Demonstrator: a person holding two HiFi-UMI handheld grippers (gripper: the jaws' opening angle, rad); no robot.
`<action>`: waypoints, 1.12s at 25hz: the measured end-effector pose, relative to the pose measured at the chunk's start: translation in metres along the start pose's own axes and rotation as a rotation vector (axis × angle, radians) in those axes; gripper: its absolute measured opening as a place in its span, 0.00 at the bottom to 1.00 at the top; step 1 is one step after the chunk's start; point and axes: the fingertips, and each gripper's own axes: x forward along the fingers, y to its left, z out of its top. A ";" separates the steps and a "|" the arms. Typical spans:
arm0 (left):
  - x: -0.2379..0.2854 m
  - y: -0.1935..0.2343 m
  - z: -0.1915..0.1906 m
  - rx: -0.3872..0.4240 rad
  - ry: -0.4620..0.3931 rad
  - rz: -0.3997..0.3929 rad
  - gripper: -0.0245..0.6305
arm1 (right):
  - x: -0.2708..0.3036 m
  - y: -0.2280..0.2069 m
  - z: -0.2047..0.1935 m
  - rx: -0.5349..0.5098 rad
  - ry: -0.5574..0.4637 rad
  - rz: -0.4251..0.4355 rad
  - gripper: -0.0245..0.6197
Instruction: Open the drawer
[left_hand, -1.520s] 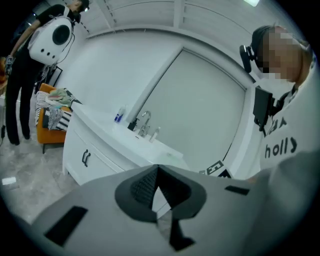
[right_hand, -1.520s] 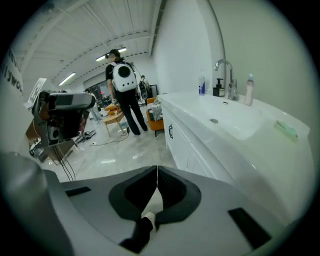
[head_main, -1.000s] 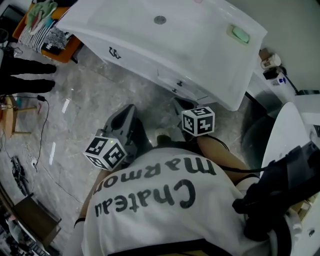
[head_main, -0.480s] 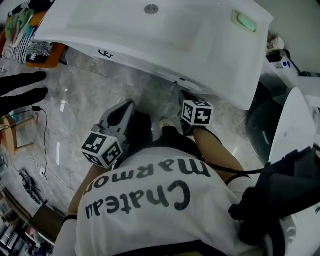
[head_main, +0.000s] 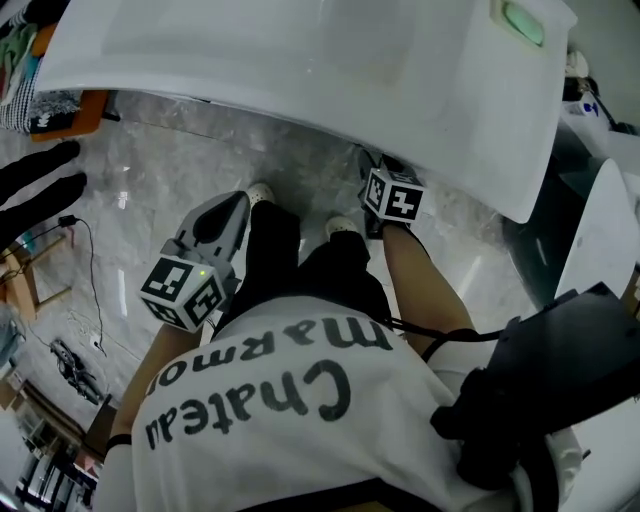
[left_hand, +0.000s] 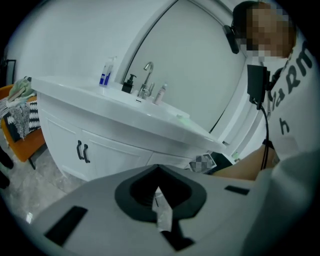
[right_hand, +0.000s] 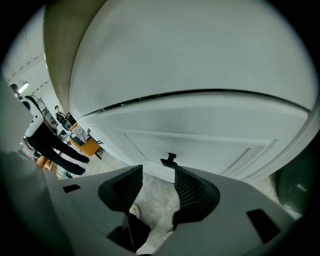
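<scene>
The white drawer front (right_hand: 200, 142) fills the right gripper view, with a small black handle (right_hand: 170, 160) at its lower middle. My right gripper (right_hand: 156, 171) points at that handle from just below it. Its jaws are opening and nothing is between the ribbed pads. In the head view the vanity top (head_main: 330, 70) hides the drawer, and only the right gripper's marker cube (head_main: 392, 195) shows beneath its edge. My left gripper (head_main: 238, 200) hangs shut and empty over the floor, left of the person's legs. From the left gripper (left_hand: 159, 170) the vanity is seen side-on.
Two black door handles (left_hand: 82, 151) sit on the cabinet left of the drawer. A faucet (left_hand: 146, 80) and bottles stand on top. An orange chair with clothes (head_main: 60, 105) and someone's dark shoes (head_main: 40, 190) are at the left, and a white fixture (head_main: 600, 230) at the right.
The head view has leaned forward, so the vanity top now covers the drawer front. Both grippers have sunk toward the floor, and the right one has gone in under the counter edge.
</scene>
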 end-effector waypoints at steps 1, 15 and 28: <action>-0.002 0.002 -0.004 0.002 0.014 0.000 0.03 | 0.005 -0.002 0.001 0.001 -0.013 -0.013 0.34; -0.024 0.035 -0.019 0.028 0.099 0.018 0.03 | 0.029 -0.024 0.009 0.207 -0.091 -0.228 0.27; -0.023 0.026 -0.019 0.067 0.116 -0.042 0.03 | 0.028 -0.023 0.011 0.211 -0.068 -0.220 0.26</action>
